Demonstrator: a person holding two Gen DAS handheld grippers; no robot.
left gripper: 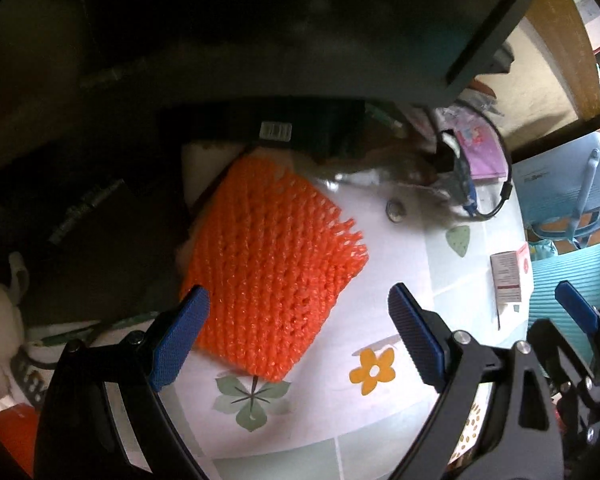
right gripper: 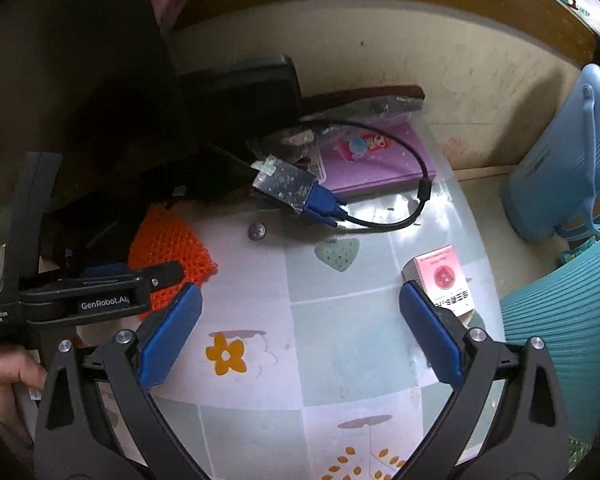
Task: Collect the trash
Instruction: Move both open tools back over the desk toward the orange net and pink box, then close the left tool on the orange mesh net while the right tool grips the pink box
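My left hand-held gripper (left gripper: 298, 336), jaws open, hovers nearest the orange foam net (left gripper: 268, 264), lying just ahead on the table (left gripper: 380, 420).

I see a worktop (right gripper: 340, 344) with a flower-print cover: yellow flower (right gripper: 225, 354), green heart (right gripper: 337, 254). A coin (right gripper: 256, 231) lies near the blue VGA plug (right gripper: 322, 204); its black cable (right gripper: 400, 222) loops over a purple book (right gripper: 380, 160) with a cartoon figure. Dark box (right gripper: 240, 92) stands behind by the wall. Light blue bin (right gripper: 560, 152) sits off the worktop's far right, teal ribbed chair (right gripper: 560, 344) beside the right edge.
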